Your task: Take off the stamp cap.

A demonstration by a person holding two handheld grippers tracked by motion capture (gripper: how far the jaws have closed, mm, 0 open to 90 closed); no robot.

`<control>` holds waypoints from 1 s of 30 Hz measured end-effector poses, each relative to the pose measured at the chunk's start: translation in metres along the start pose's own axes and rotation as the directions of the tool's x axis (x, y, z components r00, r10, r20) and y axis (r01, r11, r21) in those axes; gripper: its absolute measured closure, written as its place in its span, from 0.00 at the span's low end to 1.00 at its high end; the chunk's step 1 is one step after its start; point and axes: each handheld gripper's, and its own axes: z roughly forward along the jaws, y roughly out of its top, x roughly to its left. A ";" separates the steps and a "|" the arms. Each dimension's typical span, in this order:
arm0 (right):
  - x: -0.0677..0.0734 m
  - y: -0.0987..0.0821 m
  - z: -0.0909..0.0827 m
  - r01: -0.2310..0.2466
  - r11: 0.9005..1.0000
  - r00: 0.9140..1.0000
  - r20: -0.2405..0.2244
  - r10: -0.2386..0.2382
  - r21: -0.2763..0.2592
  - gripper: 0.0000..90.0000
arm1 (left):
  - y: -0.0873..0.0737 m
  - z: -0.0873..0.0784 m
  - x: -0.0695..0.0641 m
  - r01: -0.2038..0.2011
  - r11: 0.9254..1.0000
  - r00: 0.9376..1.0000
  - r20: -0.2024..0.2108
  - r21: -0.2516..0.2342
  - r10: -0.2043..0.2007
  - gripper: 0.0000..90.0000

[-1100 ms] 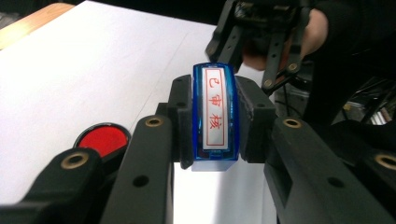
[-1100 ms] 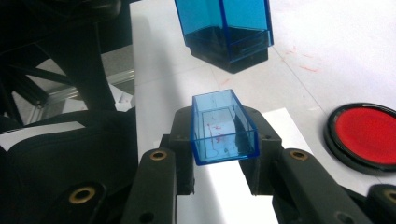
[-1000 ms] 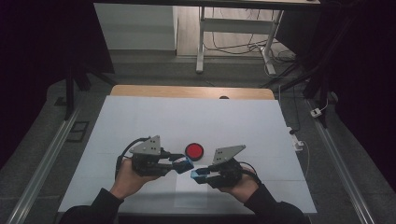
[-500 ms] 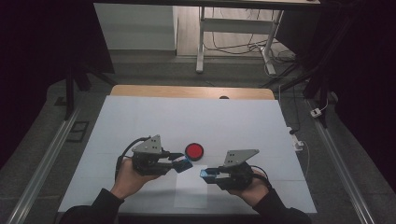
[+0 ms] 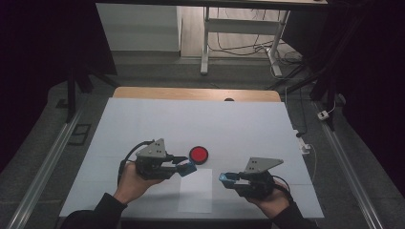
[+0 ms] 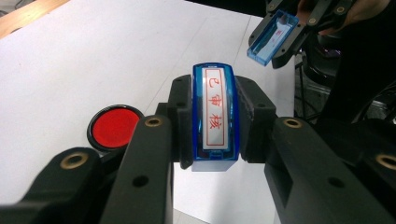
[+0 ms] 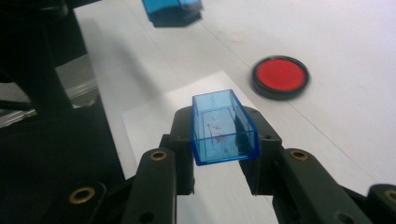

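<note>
White table [image 5: 143, 119]; blue stamp [image 6: 215, 116] shows red characters.

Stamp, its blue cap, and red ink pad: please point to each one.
stamp [image 6: 214, 116], left gripper view, on its white lettered face.
blue cap [image 7: 223, 128], right gripper view, on its open hollow.
red ink pad [image 5: 198, 154], high view, on its red centre.

White-topped table [image 5: 143, 119], bare wooden strip along far edge. Round red ink pad [image 5: 198, 154] in black rim flat on top, roughly midway between left and right edges, nearer near edge than far. White paper sheet [image 5: 196, 191] flat just nearer than pad, not touching it, short side close to near edge. Small dark spot on wooden strip.
</note>
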 end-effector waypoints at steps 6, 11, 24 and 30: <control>-0.006 -0.011 -0.017 -0.033 0.999 0.997 0.071 0.033 0.000 0.77 | 0.000 0.000 0.001 0.008 1.000 1.000 -0.001 -0.005 -0.008 0.78; -0.009 -0.020 -0.029 -0.062 0.998 0.992 0.110 0.062 -0.011 0.77 | -0.001 0.000 0.001 0.012 1.000 1.000 -0.001 -0.003 -0.012 0.78; -0.011 -0.043 -0.055 -0.115 0.993 0.974 0.196 0.115 -0.014 0.77 | -0.001 -0.002 0.002 0.022 1.000 1.000 -0.009 -0.006 -0.022 0.78; -0.013 -0.051 -0.065 -0.145 0.989 0.962 0.233 0.146 -0.022 0.77 | -0.001 -0.002 0.004 0.030 1.000 0.999 -0.014 -0.008 -0.030 0.78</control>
